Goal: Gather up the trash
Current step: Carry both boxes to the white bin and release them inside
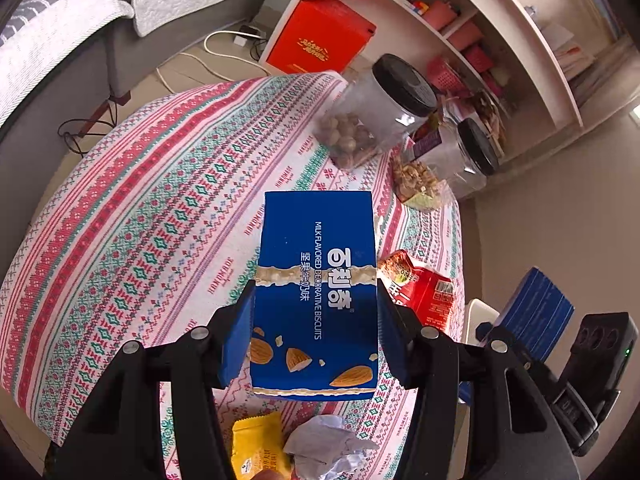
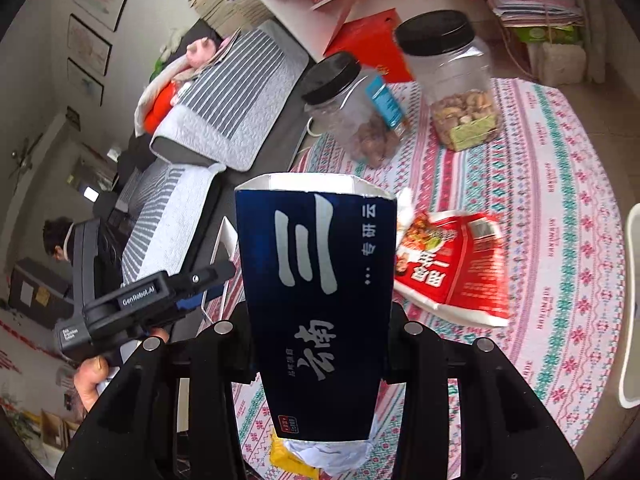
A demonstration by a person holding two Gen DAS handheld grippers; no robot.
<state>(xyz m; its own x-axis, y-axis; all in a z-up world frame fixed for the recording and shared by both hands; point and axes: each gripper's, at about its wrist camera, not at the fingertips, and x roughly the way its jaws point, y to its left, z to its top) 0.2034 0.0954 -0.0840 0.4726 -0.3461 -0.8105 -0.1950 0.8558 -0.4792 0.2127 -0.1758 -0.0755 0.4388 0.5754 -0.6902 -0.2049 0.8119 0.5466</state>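
My left gripper [image 1: 316,320] is shut on a blue biscuit box [image 1: 316,280] with almond pictures, held above the patterned tablecloth [image 1: 140,220]. My right gripper [image 2: 320,344] is shut on a dark navy carton [image 2: 316,280] with white characters, open at its far end, held above the table. A red snack bag [image 1: 420,284] lies on the table to the right, and shows in the right wrist view [image 2: 460,264] too. A yellow wrapper [image 1: 256,448] and crumpled white paper [image 1: 328,444] lie below the boxes, also in the right wrist view [image 2: 288,456], [image 2: 332,456].
Two clear jars with black lids stand at the table's far side: one with round nuts [image 1: 372,120] [image 2: 352,108], one with mixed nuts [image 1: 448,164] [image 2: 456,84]. A red box [image 1: 320,36], shelves and a sofa [image 1: 52,40] lie beyond. A white chair edge [image 2: 632,308] is right.
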